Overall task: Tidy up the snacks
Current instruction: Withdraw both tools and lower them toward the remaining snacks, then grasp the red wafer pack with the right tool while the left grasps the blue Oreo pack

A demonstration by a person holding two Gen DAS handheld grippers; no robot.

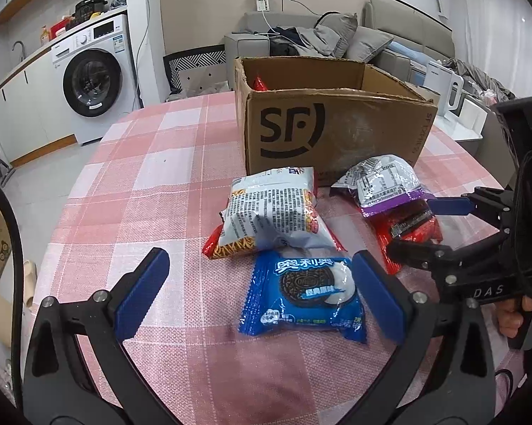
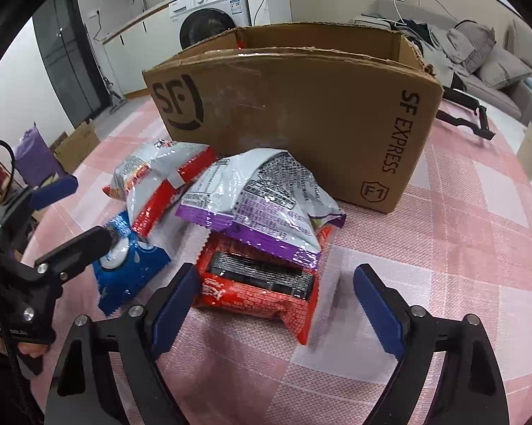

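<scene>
Left wrist view: I held both grippers released, left gripper (image 1: 259,294) astride the blue cookie pack (image 1: 301,295), right gripper (image 2: 276,304) before the red wafer pack (image 2: 259,288). Four packs outside; cardboard box (image 1: 337,131) held one red packet (image 1: 260,84). Mostly undone, I judged.

place: home (open-plan) | cues: washing machine (image 1: 90,81), grey sofa (image 1: 354,40), checked tablecloth (image 1: 152,184)

Most of the inside of the cardboard box (image 1: 337,131) is hidden by its front wall. Only the top of a red packet (image 1: 260,83) peeks out. The purple packet (image 2: 262,205) covers the back part of the red snack pack (image 2: 262,290). The small print on the white noodle bag (image 1: 269,212) is too tiny to read. The blue cookie packet (image 2: 124,276) is partly hidden under other things.
</scene>
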